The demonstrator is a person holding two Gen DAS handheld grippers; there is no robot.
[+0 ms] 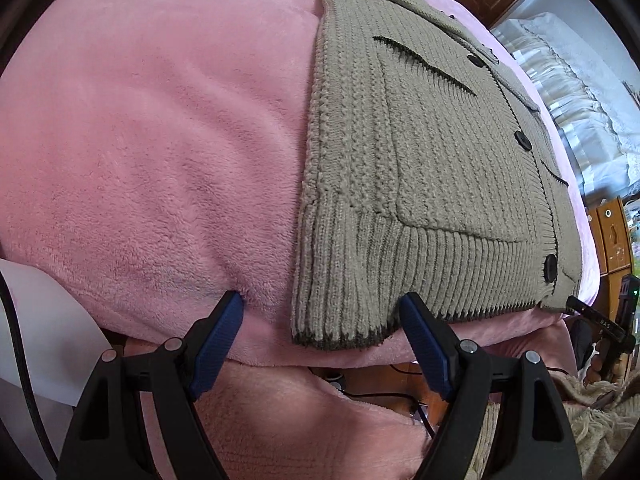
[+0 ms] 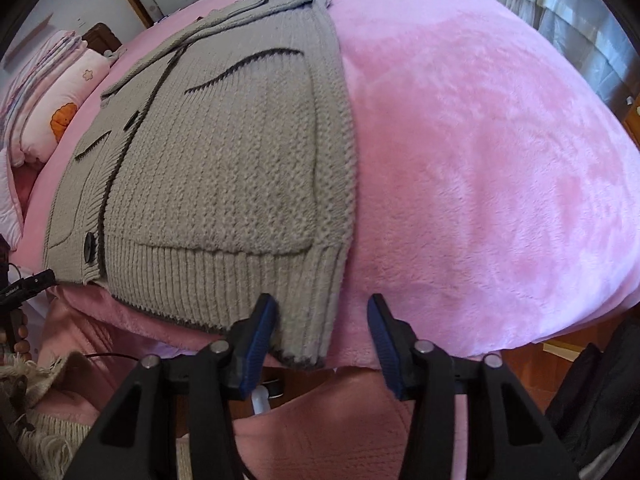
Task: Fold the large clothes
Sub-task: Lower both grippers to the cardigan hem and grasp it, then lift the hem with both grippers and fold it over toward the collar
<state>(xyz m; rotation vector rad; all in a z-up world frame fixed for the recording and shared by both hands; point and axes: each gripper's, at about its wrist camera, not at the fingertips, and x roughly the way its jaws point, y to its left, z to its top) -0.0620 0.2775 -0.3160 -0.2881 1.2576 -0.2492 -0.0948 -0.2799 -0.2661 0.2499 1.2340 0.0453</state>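
Knit cardigan (image 1: pixel 420 152) lies flat on the pink blanket (image 1: pixel 160 140), hem at the near bed edge. Left gripper (image 1: pixel 322 312) spread wide, straddling the left hem corner. Right gripper (image 2: pixel 322 316) half spread around the right corner, not pinching — probably positioned to lift the hem.
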